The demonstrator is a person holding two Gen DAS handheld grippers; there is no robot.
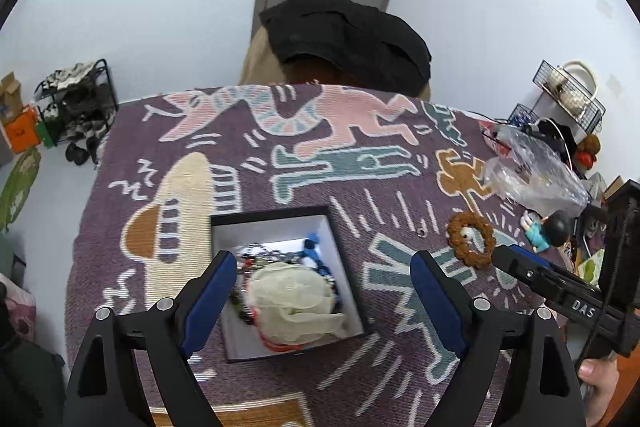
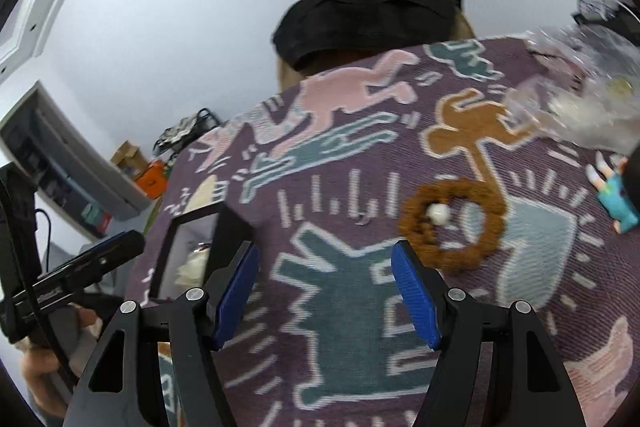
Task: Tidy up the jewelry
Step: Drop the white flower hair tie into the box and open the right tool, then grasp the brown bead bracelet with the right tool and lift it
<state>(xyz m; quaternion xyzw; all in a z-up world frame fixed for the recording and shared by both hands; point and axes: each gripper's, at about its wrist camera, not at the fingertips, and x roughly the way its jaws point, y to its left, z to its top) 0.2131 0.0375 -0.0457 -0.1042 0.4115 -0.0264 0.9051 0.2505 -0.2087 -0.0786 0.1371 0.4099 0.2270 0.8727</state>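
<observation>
A black box with a white inside (image 1: pixel 224 227) sits on the patterned cloth and holds a cream pouch (image 1: pixel 294 301) and several beaded pieces. My left gripper (image 1: pixel 324 267) is open and empty, hovering over the box. A brown beaded bracelet with a white bead (image 1: pixel 471 239) lies on the cloth to the right; it also shows in the right wrist view (image 2: pixel 454 223). A small silver ring (image 1: pixel 420 231) lies left of it. My right gripper (image 2: pixel 324 259) is open and empty, just short of the bracelet. The box (image 2: pixel 170 247) is at its left.
A clear plastic bag (image 1: pixel 532 173) and a small doll figure (image 1: pixel 546 229) lie at the table's right side. A chair with a black garment (image 1: pixel 348 39) stands behind the table. A wire basket (image 1: pixel 570 89) and clutter are at far right.
</observation>
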